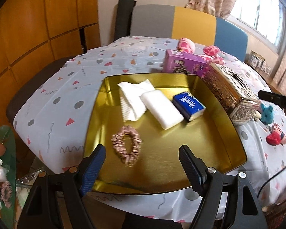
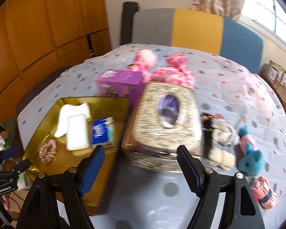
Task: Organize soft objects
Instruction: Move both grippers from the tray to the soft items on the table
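Observation:
A gold tray (image 1: 215, 133) lies on the patterned tablecloth. In it are a pink scrunchie (image 1: 127, 147), a white cloth (image 1: 131, 97), a white sponge pad (image 1: 163, 109) and a blue tissue pack (image 1: 188, 104). My left gripper (image 1: 143, 168) is open and empty, just above the tray's near edge, close to the scrunchie. My right gripper (image 2: 141, 168) is open and empty, in front of the ornate tissue box (image 2: 165, 126). A teal plush (image 2: 250, 161), a pink plush (image 2: 169, 70) and small pink soft items (image 2: 265, 194) lie on the cloth outside the tray (image 2: 47, 164).
A purple box (image 1: 183, 63) stands behind the tray, the ornate tissue box (image 1: 232, 93) at its right side. A grey-yellow-blue chair back (image 1: 181, 22) is behind the table. A wooden cabinet is at left. A second scrunchie (image 1: 5, 193) lies off the table at lower left.

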Demonstrator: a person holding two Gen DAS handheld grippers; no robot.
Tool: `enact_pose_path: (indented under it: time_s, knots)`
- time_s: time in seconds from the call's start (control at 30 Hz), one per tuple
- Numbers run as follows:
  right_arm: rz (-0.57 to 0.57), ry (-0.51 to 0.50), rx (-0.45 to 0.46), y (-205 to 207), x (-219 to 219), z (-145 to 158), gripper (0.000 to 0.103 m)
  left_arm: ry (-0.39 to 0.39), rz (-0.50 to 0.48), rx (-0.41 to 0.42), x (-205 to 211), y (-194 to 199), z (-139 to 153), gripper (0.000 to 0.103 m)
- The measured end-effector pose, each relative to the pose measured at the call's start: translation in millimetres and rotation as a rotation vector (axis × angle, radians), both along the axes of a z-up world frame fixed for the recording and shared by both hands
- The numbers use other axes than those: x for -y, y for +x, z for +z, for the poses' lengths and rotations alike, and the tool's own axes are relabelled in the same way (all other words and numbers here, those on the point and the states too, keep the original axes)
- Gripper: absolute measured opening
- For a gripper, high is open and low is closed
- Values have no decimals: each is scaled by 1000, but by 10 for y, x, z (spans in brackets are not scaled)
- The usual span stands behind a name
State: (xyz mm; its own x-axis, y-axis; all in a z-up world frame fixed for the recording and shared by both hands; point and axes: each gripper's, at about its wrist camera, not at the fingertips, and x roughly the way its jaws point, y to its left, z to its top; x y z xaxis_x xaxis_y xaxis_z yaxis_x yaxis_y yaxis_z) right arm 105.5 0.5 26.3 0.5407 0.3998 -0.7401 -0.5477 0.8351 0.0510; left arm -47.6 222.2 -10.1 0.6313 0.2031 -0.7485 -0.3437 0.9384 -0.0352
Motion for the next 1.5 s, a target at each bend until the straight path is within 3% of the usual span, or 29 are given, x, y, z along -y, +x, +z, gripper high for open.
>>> enact_pose_path:
  time_s: [0.4,0.63,0.73,1.0,1.13,1.23,1.5]
  knots:
    - [-339,15,-18,410,1335,-116,79,25,-125,-14,411,233,36,79]
    - [-622,51,-69,615,2269,-458,79,71,-289,21,853,498,250,79]
    - [-709,93,-149,651,2504,-603,79,76,-372,34,1120,690,350,79]
    - [-727,190,-166,649,2661,-558,79,53,-546,58,1758,1242,619,75]
    - [-753,216,-174,641,2708,-554,79,92,-630,56,2149,1594,715,70]
    - [-779,258,-181,617,2779,-542,79,121,-678,30,2399,1874,690,59]
    - [-796,363,-211,593,2932,-519,79,211,-748,-115,3007,2741,344,58]
